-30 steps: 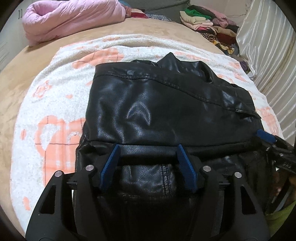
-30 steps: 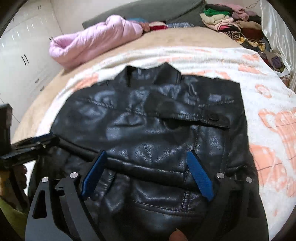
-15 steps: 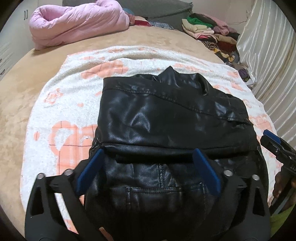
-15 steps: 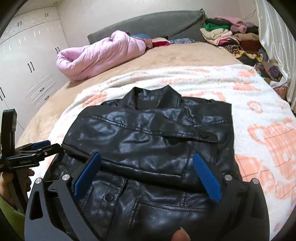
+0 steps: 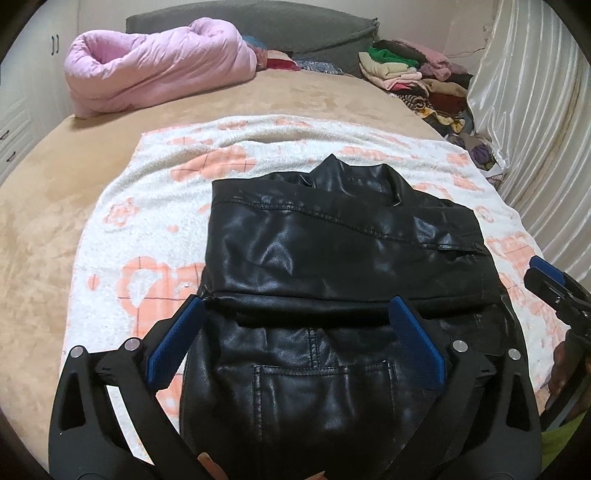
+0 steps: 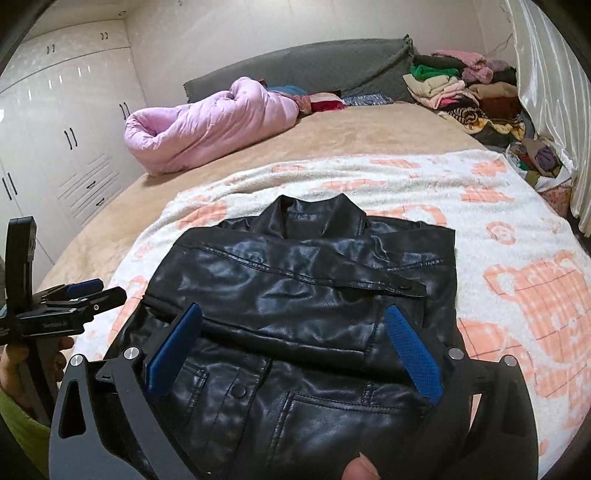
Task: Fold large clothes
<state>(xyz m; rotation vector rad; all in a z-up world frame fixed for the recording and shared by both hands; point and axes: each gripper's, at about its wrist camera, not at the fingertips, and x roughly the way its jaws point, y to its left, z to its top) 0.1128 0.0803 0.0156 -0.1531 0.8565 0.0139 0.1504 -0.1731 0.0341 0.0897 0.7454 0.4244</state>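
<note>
Both my grippers, left (image 5: 295, 343) & right (image 6: 293, 347), have jaws wide apart, nothing clamped, hovering over the jacket (image 5: 343, 258), folded w/ collar up on the blanket (image 5: 155, 206).

- Left wrist view: close above black jacket (image 5: 332, 280), angled down, facing headboard (image 5: 258, 22) at 12 o'clock.
- Right wrist view: same heading; left gripper (image 6: 85, 291) at 9 o'clock.
- Shared: jacket, patterned blanket (image 6: 480, 206), pink duvet (image 5: 155, 70).

Black gripper frames with silver screws, blue ribbed fingers (image 5: 173, 343), a lime-green sleeve (image 6: 22, 424)
</note>
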